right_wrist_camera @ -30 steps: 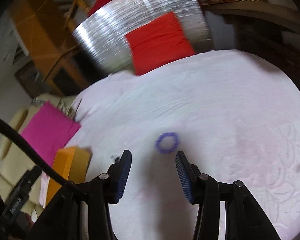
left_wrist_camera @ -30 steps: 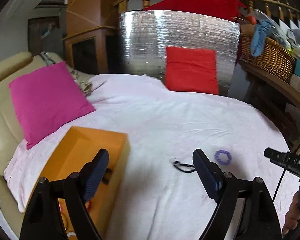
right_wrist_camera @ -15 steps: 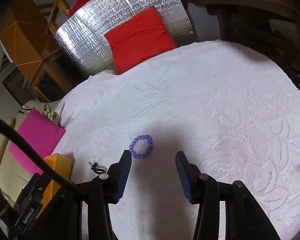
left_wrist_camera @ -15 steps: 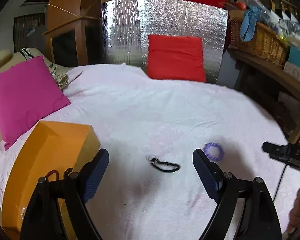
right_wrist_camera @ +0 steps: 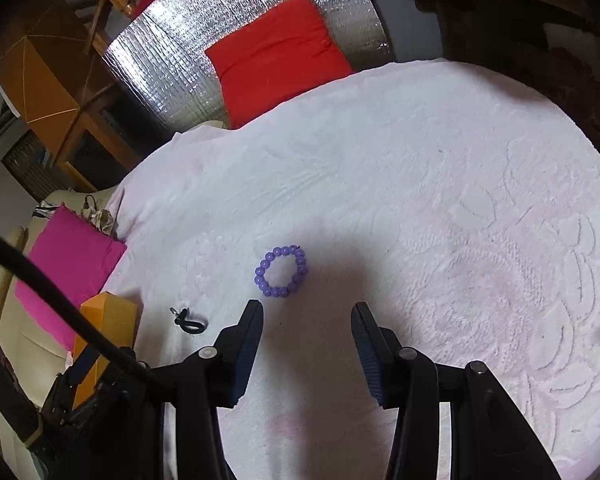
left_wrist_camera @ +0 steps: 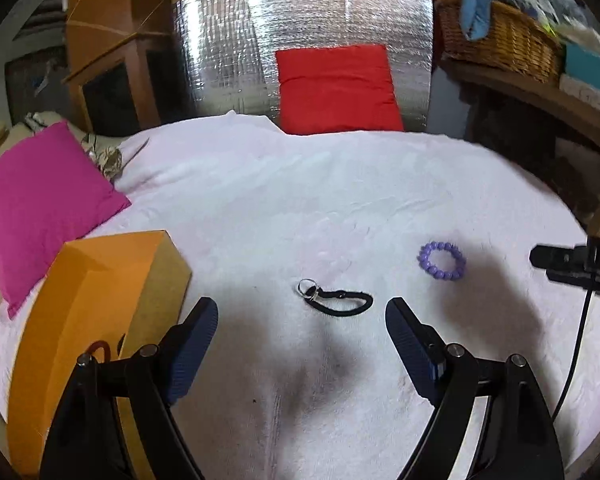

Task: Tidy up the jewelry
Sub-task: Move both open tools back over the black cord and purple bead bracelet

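Left gripper (left_wrist_camera: 302,322) spread wide, empty, just short of the black cord bracelet (left_wrist_camera: 336,301), apparently lining up a pickup. Right gripper (right_wrist_camera: 307,320) half-spread, empty, poised near the purple bead bracelet (right_wrist_camera: 281,271), beside that cord; orange box (left_wrist_camera: 96,320) on its far side, likely the destination.

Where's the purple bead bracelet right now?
Flat on the white cloth, just ahead of the right gripper: purple bead bracelet, right of the black cord.

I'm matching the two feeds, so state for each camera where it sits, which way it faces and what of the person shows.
Left wrist: on the left hand-held gripper, angled down at the black cord; its open jaws show.
Right wrist: on the right hand-held gripper, angled down at the purple bracelet; its open jaws show.
Shared: cord, bracelet, orange box, white cloth, both cushions.
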`<state>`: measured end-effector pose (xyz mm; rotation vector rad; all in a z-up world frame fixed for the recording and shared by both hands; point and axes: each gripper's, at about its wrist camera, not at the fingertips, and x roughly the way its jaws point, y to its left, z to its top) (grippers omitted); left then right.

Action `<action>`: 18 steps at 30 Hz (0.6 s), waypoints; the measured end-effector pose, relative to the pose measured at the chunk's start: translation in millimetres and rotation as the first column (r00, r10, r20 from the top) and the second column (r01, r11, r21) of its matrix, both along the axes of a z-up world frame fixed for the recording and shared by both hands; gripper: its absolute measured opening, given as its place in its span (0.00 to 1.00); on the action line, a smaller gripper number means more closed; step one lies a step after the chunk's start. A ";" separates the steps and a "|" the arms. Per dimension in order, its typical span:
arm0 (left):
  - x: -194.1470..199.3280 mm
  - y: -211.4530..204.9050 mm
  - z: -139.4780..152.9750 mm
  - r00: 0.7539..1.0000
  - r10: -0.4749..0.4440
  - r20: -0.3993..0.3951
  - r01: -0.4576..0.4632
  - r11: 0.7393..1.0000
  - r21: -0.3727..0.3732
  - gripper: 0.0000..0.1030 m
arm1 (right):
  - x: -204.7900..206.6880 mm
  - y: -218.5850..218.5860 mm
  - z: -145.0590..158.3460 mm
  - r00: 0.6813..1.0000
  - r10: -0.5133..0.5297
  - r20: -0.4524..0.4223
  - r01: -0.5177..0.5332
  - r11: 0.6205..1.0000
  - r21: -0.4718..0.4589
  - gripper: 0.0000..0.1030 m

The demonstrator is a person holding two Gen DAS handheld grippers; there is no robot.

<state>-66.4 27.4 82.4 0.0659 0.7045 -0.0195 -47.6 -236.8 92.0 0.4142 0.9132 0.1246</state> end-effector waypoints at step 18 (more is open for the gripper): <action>8.8 -2.5 -12.7 0.998 0.002 -0.055 0.000 1.000 0.028 0.84 | 10.7 4.3 -20.1 0.999 0.016 -0.033 -0.016 1.000 0.025 0.48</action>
